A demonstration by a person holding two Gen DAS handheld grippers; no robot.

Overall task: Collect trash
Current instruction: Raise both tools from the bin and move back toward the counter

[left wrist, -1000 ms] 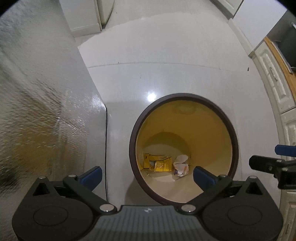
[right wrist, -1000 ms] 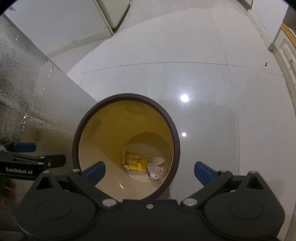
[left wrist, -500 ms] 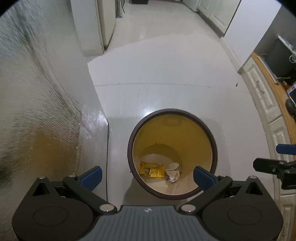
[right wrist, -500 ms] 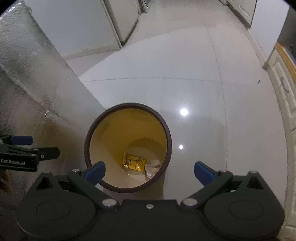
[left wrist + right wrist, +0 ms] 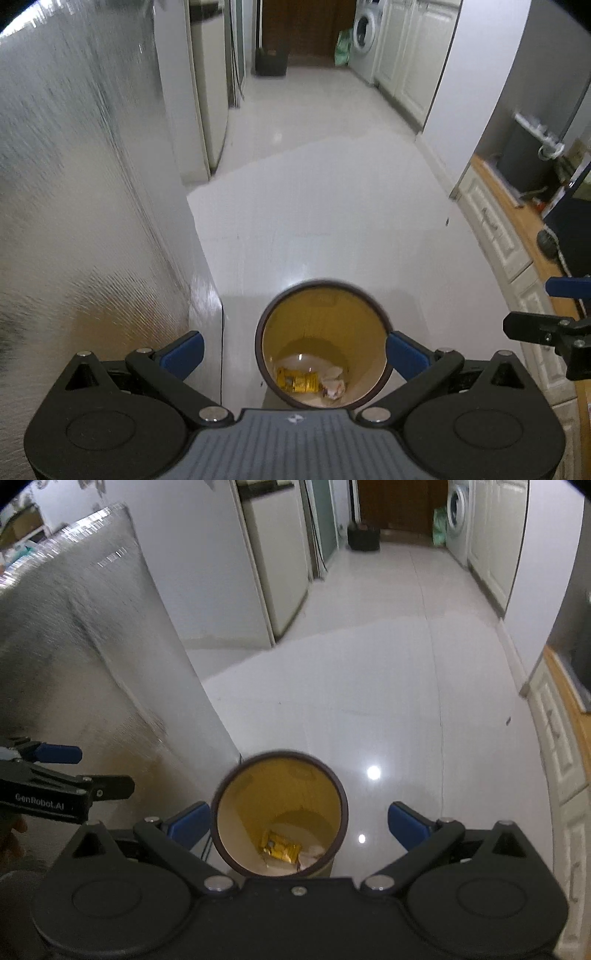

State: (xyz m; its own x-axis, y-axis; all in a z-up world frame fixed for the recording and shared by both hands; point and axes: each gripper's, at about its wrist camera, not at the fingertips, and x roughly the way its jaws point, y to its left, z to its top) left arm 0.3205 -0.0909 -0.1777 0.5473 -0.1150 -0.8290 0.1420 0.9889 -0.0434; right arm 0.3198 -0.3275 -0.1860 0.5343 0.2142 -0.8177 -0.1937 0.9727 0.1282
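Both views have risen and pulled back; bin [image 5: 321,343] now smaller, lower centre | left hand-held gripper [image 5: 293,352] and right hand-held gripper [image 5: 295,827] spread wide, empty | yellow wrapper [image 5: 297,382] and crumpled paper [image 5: 334,386] on bin bottom | risk: no further trash visible; motion blur may hide litter.

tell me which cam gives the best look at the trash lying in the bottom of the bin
The left wrist view. It looks further down into the bin, showing the yellow wrapper and the crumpled white paper whole. In the right wrist view the near rim cuts off the paper, and the wrapper is blurrier.
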